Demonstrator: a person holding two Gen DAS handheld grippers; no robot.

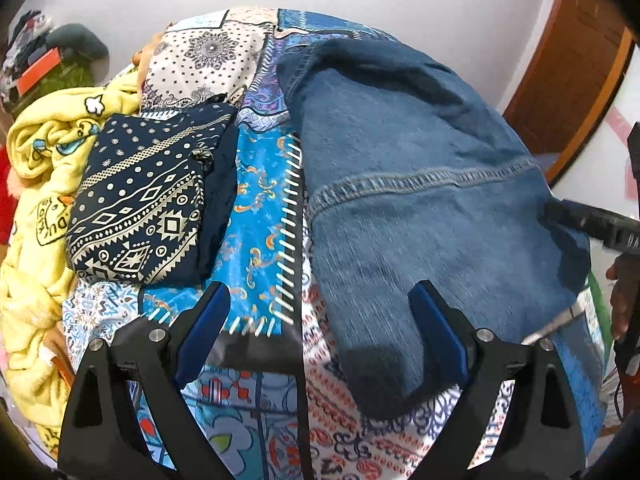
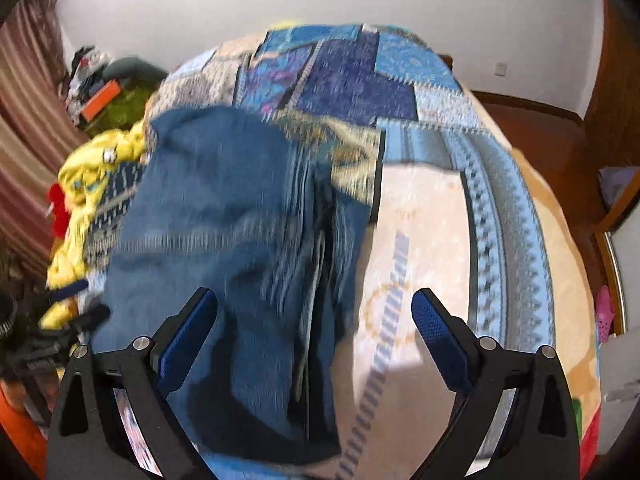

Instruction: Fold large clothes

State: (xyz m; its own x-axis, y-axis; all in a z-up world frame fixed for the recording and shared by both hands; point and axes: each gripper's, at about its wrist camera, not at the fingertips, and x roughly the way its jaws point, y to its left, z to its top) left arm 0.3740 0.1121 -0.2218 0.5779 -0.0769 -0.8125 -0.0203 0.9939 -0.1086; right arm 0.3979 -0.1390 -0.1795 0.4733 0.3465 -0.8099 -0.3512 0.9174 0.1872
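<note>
A yellow blanket (image 1: 36,184) lies bunched at the left, a folded navy patterned garment (image 1: 148,200) beside it. The left gripper (image 1: 320,312) hovers released over the patchwork bedspread (image 1: 260,208). Denim jeans (image 1: 420,216) lie rightward; the right gripper (image 2: 314,316), released, hovers above them.
</note>
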